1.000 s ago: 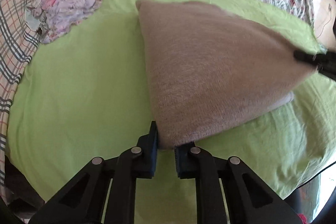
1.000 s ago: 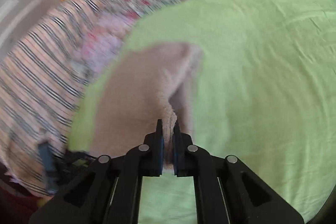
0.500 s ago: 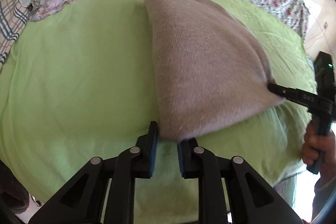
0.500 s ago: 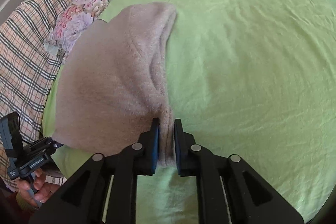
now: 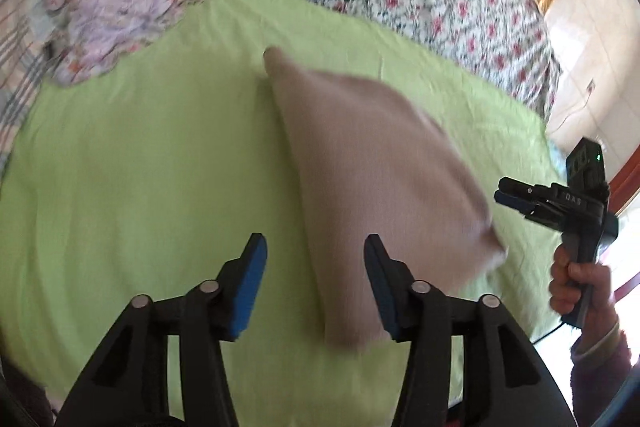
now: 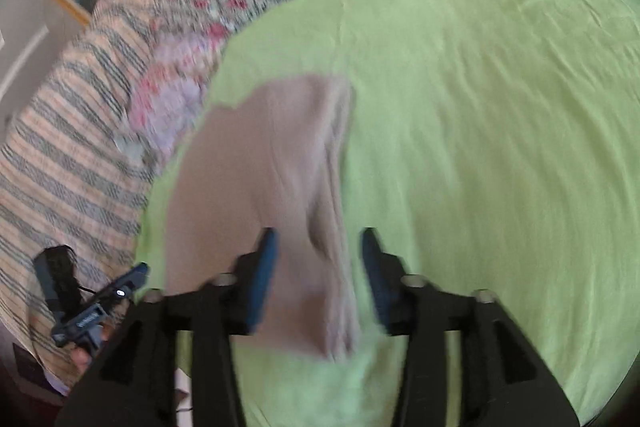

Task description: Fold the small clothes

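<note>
Left wrist view: left gripper [image 5: 314, 247] has let go. Its fingers [image 5: 250, 285], pinched on the near corner of the beige knit garment [image 5: 372, 171] half a second back, now stand wide apart with nothing between them. The garment's near corner lies just ahead of the right-hand finger, partly behind it; the rest spreads away forward and rightward on the green sheet [image 5: 140, 167] of the bed. Cloth edges blurred, probably not yet settled. Off to the far right the right gripper [image 5: 506, 189] hangs clear of the cloth, empty as far as I can tell. Right wrist view: same story. Fingers [image 6: 260, 279] that were clamped on the folded edge are spread wide, holding nothing, and the garment lies between and beyond them, doubled, a thick fold running forward along the right side. I judge both corners were released together, so this fold has been laid down; another fold or a smoothing likely follows.
</note>
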`<state>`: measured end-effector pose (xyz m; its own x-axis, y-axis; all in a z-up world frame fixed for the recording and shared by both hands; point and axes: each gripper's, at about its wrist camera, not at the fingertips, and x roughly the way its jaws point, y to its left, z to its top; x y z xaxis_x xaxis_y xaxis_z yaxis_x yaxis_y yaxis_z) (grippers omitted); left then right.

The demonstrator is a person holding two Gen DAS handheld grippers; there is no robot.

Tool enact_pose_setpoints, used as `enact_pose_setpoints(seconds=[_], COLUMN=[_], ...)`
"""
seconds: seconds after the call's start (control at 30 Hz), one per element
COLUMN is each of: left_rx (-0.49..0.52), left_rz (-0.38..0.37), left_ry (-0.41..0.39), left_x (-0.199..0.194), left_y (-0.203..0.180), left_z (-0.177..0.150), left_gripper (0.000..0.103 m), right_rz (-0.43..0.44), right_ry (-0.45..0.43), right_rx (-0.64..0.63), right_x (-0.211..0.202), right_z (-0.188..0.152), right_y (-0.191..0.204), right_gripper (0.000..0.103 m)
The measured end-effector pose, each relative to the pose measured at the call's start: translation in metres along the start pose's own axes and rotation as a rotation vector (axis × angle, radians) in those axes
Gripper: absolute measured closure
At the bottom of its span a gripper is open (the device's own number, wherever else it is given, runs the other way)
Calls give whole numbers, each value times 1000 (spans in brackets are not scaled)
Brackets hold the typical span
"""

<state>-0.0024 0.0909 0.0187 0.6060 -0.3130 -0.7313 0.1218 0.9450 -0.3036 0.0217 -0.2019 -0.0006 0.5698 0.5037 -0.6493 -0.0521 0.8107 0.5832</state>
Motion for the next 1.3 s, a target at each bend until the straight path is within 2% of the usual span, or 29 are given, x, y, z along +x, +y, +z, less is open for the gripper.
enact_pose_setpoints(seconds=[0.1, 0.2, 0.3, 0.33, 0.37, 0.43, 0.47, 0.57, 0.63, 0.7, 0.83, 0.9, 1.0, 1.1, 1.17, 1.3], left_rx=[-24, -73, -116, -127, -136, -121, -113, -96, -79, -67, 0, 20, 63, 81, 98, 91], left_rz=[-5, -52, -48, -47, -38, -6, 12, 100, 149, 163, 152, 96, 15, -66, -65, -43], left_ry=[-1, 54, 116, 133, 148, 135, 125, 104, 100, 93, 21, -3, -35, -35, -30, 22], left_x=[28, 66, 108, 119, 131, 141, 144, 158, 163, 157, 114, 90, 63, 53, 49, 65], left_y=[6, 18, 35, 39, 43, 43, 44, 45, 43, 39, 16, 4, -18, -33, -40, -37], left_z=[41, 78, 106, 112, 119, 127, 131, 141, 146, 148, 135, 119, 92, 70, 57, 40], left_gripper=[37, 33, 33, 32, 34, 60, 62, 67, 67, 68, 68, 68, 68, 68, 68, 69], right_rz=[33, 60, 68, 61, 42, 83, 64, -18, -34, -29, -28, -8, 40, 82, 86, 17], right_ry=[11, 37, 59, 62, 41, -28, -50, 16, 55, 46, -31, -60, -56, -22, 9, 46], right_rx=[26, 56, 70, 62, 45, 23, 2, -11, -10, 10, -2, -19, -50, -87, -121, -133], right_x=[31, 67, 95, 100, 99, 85, 81, 100, 111, 105, 67, 49, 39, 42, 52, 69], right_z=[29, 55, 72, 75, 79, 84, 83, 77, 75, 76, 71, 66, 55, 38, 25, 10], right_y=[0, -2, -6, -5, -3, 0, 2, -2, -4, -6, -1, 6, 23, 40, 50, 44], right_gripper=[52, 52, 54, 80, 95, 95, 95, 95, 94, 91, 89, 89, 89, 89, 89, 89])
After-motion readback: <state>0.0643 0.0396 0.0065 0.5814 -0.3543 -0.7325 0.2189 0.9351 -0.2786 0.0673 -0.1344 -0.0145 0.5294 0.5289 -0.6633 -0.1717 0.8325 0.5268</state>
